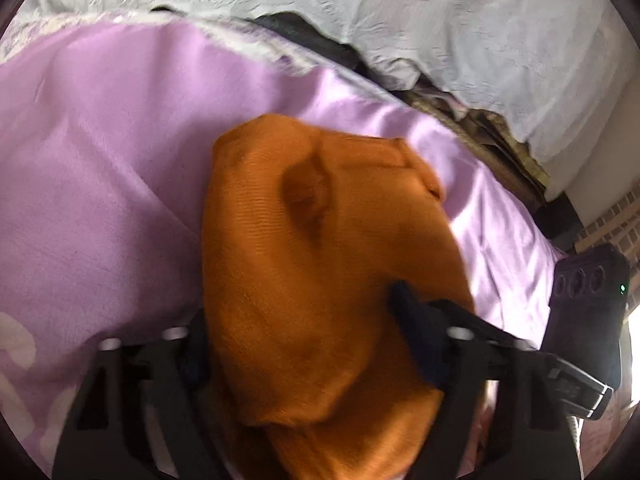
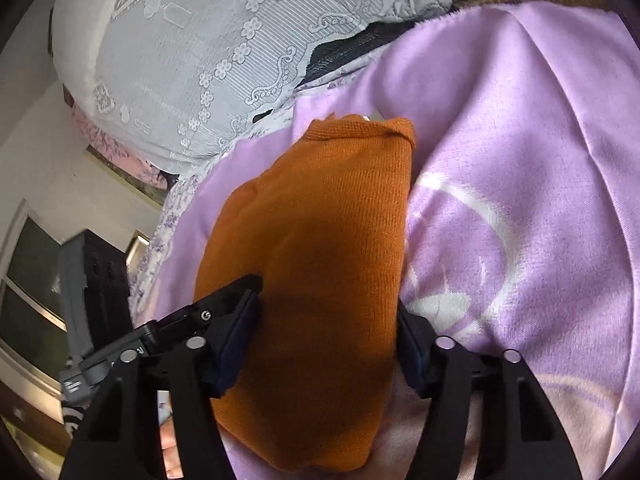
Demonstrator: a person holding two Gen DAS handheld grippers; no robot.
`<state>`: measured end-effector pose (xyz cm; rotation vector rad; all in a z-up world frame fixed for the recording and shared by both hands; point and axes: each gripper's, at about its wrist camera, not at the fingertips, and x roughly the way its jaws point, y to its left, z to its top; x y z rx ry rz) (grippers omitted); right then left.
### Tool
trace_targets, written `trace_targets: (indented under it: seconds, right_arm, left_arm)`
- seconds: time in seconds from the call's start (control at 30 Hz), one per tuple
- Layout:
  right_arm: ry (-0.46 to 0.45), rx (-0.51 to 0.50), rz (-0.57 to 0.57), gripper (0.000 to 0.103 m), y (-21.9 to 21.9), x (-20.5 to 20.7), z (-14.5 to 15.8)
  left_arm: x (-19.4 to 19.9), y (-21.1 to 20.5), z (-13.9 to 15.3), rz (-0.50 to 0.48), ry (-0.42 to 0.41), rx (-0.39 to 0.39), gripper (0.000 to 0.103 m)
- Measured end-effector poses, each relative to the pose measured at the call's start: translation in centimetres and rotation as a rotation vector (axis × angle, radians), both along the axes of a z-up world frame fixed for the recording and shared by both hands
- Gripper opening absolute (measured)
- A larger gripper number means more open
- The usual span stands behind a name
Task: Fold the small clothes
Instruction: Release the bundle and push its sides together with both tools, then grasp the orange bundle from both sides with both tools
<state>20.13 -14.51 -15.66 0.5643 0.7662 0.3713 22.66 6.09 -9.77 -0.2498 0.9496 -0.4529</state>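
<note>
An orange knit garment point(image 1: 320, 248) lies bunched and folded on a lilac blanket point(image 1: 100, 160). In the left wrist view it fills the space between my left gripper's point(image 1: 304, 320) fingers, which stand wide apart; the left finger is partly hidden by the cloth. In the right wrist view the same garment point(image 2: 320, 260) lies between my right gripper's point(image 2: 326, 320) fingers, which are also spread wide on either side of it. The other gripper's finger point(image 2: 224, 304) shows at the garment's left edge. Neither pair of jaws is seen closed on the cloth.
A white lace-covered pillow or bedding pile point(image 2: 200, 48) lies behind the garment, with dark and patterned cloth point(image 1: 480, 132) under it. The blanket has white printed shapes point(image 2: 480, 240). A wall, a window point(image 2: 28, 300) and a brick surface point(image 1: 616, 224) lie beyond the bed edge.
</note>
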Motion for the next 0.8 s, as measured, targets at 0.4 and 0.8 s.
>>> trace_targets:
  seconds: [0.4, 0.8]
  right_arm:
    - [-0.033, -0.049, -0.007, 0.055, 0.0, -1.1, 0.5]
    - [-0.009, -0.011, -0.006, 0.057, -0.3, -1.2, 0.0]
  left_arm:
    - [-3.1, -3.1, 2.0, 0.006, -0.216, 0.276, 0.043]
    - [-3.0, -2.9, 1.7, 0.007, -0.212, 0.268, 0.048]
